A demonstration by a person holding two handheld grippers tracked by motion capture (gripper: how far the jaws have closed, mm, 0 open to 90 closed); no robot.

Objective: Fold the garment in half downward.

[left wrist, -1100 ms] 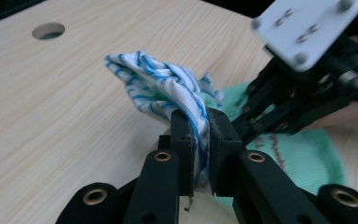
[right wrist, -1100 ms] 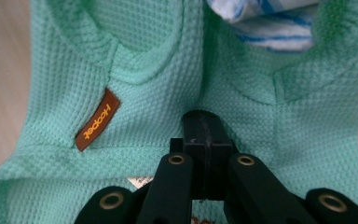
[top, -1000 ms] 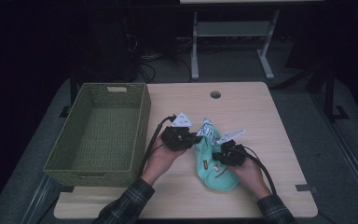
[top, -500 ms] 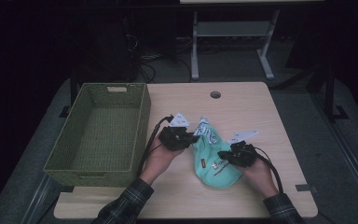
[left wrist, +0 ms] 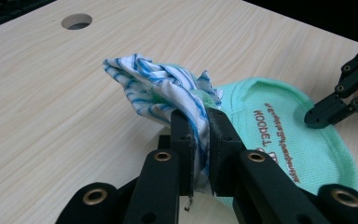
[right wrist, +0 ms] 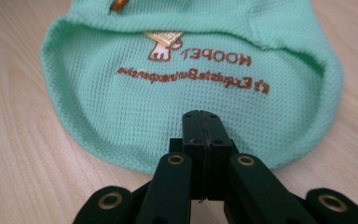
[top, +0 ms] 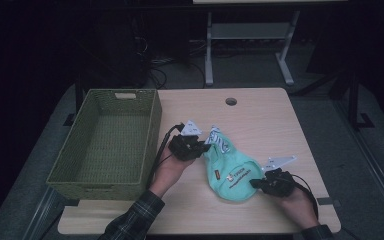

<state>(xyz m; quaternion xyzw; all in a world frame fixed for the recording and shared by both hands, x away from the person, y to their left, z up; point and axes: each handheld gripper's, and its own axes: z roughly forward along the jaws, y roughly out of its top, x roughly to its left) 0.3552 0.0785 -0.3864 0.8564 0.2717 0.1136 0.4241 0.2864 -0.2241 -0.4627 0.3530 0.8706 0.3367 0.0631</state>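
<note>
Garment work is taking place on a pale wooden surface (top: 260, 120), seen from above. A small mint-green pet shirt (top: 232, 175) is lying flat near the front edge, between the person's two hands. Its blue-and-white striped end (left wrist: 158, 88) is bunching up toward the middle of the surface.

The left hand-held gripper (top: 196, 146) is pinching that striped end; in the left gripper view its jaws are nearly closed, with the fabric clamped between them (left wrist: 199, 140). The right hand-held gripper (top: 258, 184) is sitting at the shirt's right hem. In the right gripper view its jaws are pressed fully together (right wrist: 204, 135), with the tips over the mesh edge; whether any cloth is caught between them cannot be told.

Compared with a second ago, the right hand-held gripper is now lower and farther right, at the hem instead of on top of the shirt, and the shirt is looking more spread out. The left one is staying put. This suggests the shirt is being stretched flat, probably for folding.

A green woven basket (top: 152, 130) is standing empty, just left of the left hand.
</note>
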